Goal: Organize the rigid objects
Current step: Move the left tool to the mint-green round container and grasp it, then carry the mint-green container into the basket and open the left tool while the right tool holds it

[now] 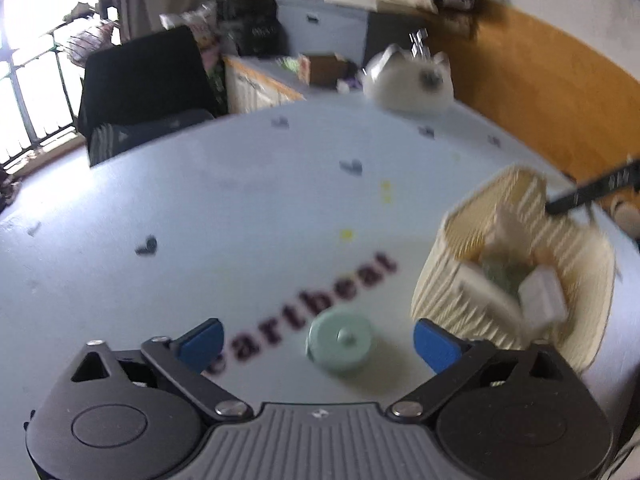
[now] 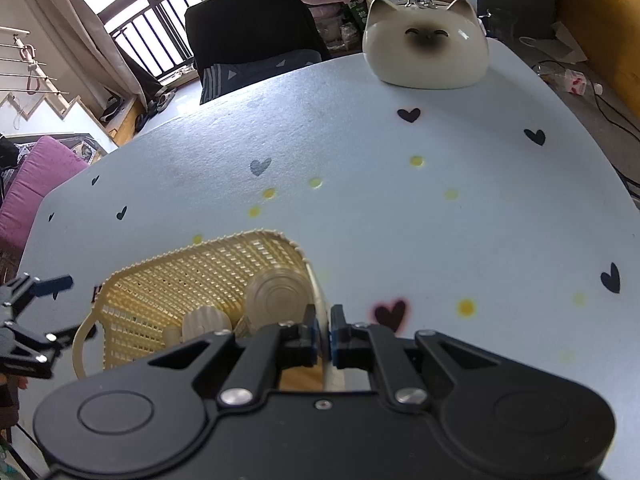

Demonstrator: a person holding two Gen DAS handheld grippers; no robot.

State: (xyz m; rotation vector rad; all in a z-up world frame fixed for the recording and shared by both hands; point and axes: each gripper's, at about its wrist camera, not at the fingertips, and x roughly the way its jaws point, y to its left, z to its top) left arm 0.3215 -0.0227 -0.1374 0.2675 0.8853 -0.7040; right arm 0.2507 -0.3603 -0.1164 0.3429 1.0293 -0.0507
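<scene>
My left gripper (image 1: 318, 342) stands open low over the pale blue tablecloth (image 1: 200, 220). A pale green round disc (image 1: 340, 344) lies on the cloth between its blue pads (image 1: 204, 340), and neither pad touches it. To the right stands a cream woven basket (image 1: 512, 264) holding white blocks and a greenish piece. In the right wrist view the right gripper (image 2: 324, 334) is shut on the rim of the basket (image 2: 192, 280), which holds ribbed cream discs (image 2: 276, 296). The left gripper (image 2: 60, 308) shows at that view's left edge.
A cat-shaped ceramic pot (image 2: 426, 52) sits at the table's far side, with a black chair (image 2: 252, 24) behind the far edge. The cloth (image 2: 440, 220) carries printed hearts and yellow dots. Cabinets and clutter line the room beyond.
</scene>
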